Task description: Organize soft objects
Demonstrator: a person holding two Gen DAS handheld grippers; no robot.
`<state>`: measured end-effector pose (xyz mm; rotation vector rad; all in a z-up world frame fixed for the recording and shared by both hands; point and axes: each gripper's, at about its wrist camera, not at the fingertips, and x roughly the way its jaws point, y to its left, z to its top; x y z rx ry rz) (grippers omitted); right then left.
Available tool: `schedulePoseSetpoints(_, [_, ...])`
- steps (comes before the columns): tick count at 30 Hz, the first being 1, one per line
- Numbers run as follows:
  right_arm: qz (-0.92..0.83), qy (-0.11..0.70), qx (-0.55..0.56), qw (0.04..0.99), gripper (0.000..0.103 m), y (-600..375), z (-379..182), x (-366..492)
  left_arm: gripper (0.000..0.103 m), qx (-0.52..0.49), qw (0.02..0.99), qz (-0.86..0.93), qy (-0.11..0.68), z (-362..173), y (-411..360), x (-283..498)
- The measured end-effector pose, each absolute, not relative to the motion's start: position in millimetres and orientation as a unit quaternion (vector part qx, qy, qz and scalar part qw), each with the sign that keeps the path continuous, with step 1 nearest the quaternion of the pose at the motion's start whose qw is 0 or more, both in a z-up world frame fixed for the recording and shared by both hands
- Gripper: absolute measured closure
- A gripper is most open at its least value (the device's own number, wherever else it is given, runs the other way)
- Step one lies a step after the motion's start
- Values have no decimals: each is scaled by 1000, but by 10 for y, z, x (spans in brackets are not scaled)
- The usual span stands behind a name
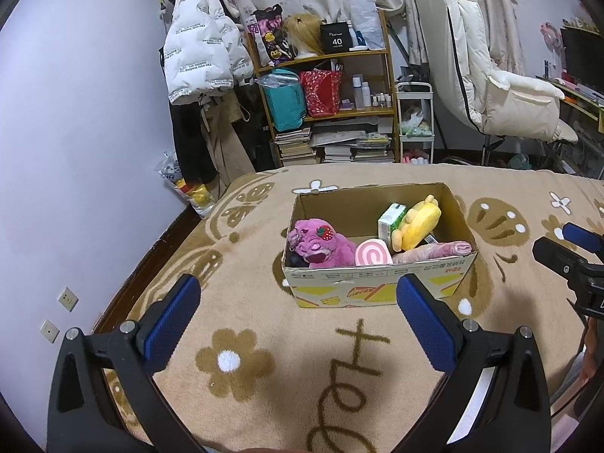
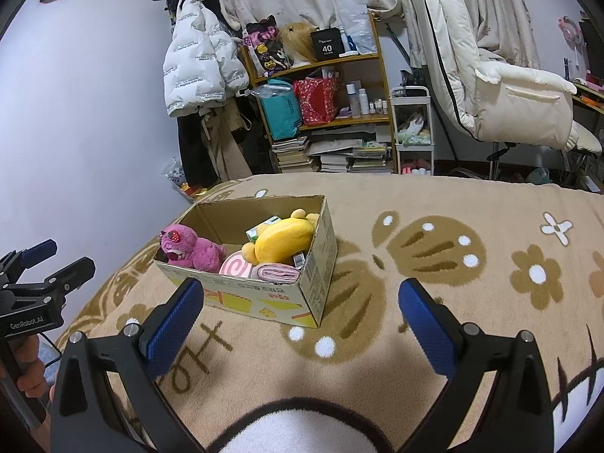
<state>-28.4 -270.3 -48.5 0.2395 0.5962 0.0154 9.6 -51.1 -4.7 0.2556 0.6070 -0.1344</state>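
A cardboard box (image 1: 377, 287) stands on the beige blanket and holds a purple-pink plush bear (image 1: 321, 245), a pink swirl cushion (image 1: 373, 255), a yellow plush (image 1: 417, 224), a green carton (image 1: 390, 222) and a rolled pink cloth (image 1: 434, 251). My left gripper (image 1: 298, 313) is open and empty, just in front of the box. In the right wrist view the box (image 2: 313, 279) is ahead to the left, with the bear (image 2: 192, 249) and the yellow plush (image 2: 283, 239) inside. My right gripper (image 2: 302, 313) is open and empty, near the box's front right corner.
The blanket (image 1: 264, 358) with brown flower patterns covers the bed. A wooden shelf (image 1: 324, 87) with bags and books, a hanging white jacket (image 1: 200, 49) and a white padded chair (image 1: 490, 75) stand beyond the bed. The wall (image 1: 75, 132) is to the left.
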Motion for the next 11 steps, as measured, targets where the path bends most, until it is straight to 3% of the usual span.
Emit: schedulePoseSetpoints(11, [7,293,120,949,0,-2716,-493,-301,0,126,944,-68,298,-45,-511,93])
